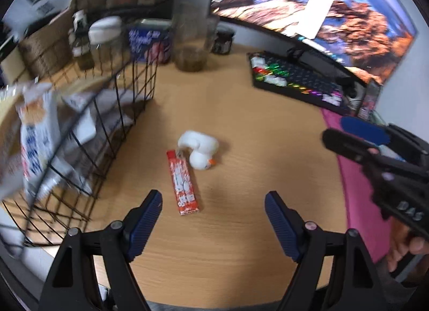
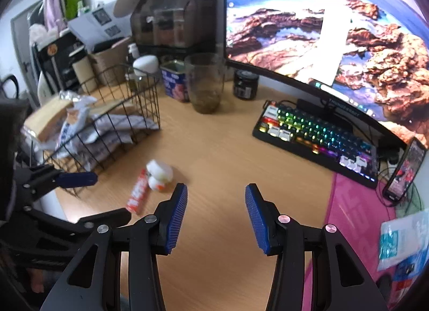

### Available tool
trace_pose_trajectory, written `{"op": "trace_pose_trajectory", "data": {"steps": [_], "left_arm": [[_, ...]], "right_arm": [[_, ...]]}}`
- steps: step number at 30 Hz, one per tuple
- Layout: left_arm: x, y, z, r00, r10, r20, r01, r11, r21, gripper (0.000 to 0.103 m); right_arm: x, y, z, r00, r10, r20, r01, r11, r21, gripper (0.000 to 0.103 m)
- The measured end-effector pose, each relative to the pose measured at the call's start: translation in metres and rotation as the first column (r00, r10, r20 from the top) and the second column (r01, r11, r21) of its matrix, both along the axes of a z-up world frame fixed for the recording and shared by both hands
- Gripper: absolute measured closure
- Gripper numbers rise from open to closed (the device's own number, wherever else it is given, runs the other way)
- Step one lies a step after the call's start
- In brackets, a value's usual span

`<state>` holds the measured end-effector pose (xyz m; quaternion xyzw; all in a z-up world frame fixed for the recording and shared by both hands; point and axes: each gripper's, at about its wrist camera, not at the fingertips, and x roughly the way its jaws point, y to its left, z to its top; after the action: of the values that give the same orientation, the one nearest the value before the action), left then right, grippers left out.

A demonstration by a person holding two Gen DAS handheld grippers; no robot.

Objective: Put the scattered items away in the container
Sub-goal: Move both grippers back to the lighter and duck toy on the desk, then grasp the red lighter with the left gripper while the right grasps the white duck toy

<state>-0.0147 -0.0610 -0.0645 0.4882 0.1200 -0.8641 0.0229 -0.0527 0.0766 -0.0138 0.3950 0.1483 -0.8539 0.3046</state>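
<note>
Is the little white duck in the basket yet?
Not yet. The white duck lies on the desk beside the red packet, outside the wire basket.

The left gripper (image 1: 213, 205) pointed steeply downward, its jaws spread wide with nothing between them. The right gripper (image 2: 215, 201) also angled down, its jaws parted less widely and likewise empty. Fingers (image 1: 413, 246) of the right hand wrapped its handle.
</note>
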Motion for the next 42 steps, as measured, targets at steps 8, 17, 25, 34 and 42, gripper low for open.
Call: {"op": "trace_pose_trajectory", "data": {"steps": [8, 17, 25, 34, 42], "left_arm": [[-0.007, -0.015, -0.04, 0.983, 0.162, 0.09, -0.163, 0.987, 0.001, 0.022], [-0.005, -0.028, -0.048, 0.978, 0.18, 0.102, -0.179, 0.984, -0.014, 0.022], [-0.009, -0.028, -0.049, 0.984, 0.151, 0.097, -0.151, 0.989, -0.01, 0.022], [-0.01, -0.03, -0.05, 0.984, 0.146, 0.104, -0.144, 0.989, -0.02, 0.022], [-0.02, -0.019, -0.051, 0.989, 0.109, 0.104, -0.105, 0.994, -0.043, 0.022]], "right_arm": [[-0.018, -0.026, -0.027, 0.968, 0.244, 0.053, -0.246, 0.968, 0.045, 0.055], [-0.029, -0.087, -0.06, 0.912, 0.391, 0.122, -0.399, 0.916, 0.051, 0.055], [-0.033, -0.121, -0.078, 0.9, 0.408, 0.155, -0.423, 0.903, 0.072, 0.055], [-0.042, -0.127, -0.096, 0.908, 0.376, 0.186, -0.399, 0.911, 0.102, 0.059], [-0.046, -0.1, -0.088, 0.931, 0.324, 0.169, -0.342, 0.936, 0.089, 0.059]]}}
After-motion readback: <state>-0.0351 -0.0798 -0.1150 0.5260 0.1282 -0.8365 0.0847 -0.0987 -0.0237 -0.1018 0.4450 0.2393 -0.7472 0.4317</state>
